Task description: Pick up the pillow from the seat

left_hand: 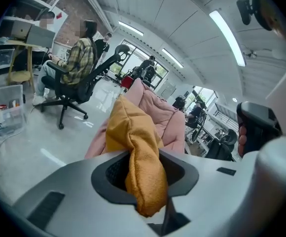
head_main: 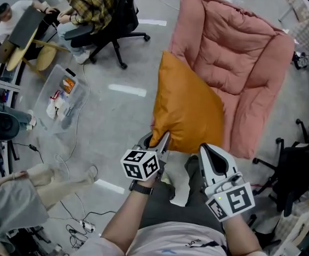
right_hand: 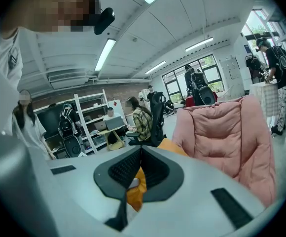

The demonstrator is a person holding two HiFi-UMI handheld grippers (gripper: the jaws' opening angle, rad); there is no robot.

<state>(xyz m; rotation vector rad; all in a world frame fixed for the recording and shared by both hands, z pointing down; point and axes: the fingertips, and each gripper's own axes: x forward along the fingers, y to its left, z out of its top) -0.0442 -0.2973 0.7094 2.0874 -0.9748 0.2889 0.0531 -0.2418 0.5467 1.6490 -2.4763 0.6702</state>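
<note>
An orange pillow [head_main: 186,108] stands on end against the seat of a pink padded armchair [head_main: 240,52], and its lower corner hangs off the front edge. My left gripper [head_main: 162,140] is shut on that lower left corner. In the left gripper view the orange fabric [left_hand: 143,172] is bunched between the dark pads and fills the gap. My right gripper [head_main: 205,148] sits just under the pillow's bottom edge, with its jaws together at the tips. The right gripper view shows the right gripper [right_hand: 140,152] with a strip of the pillow [right_hand: 135,191] beyond it.
A person sits in a black office chair [head_main: 112,15] at the back left. A clear plastic box [head_main: 64,97] and loose cables [head_main: 80,223] lie on the grey floor to the left. Another dark chair [head_main: 298,169] stands at the right edge.
</note>
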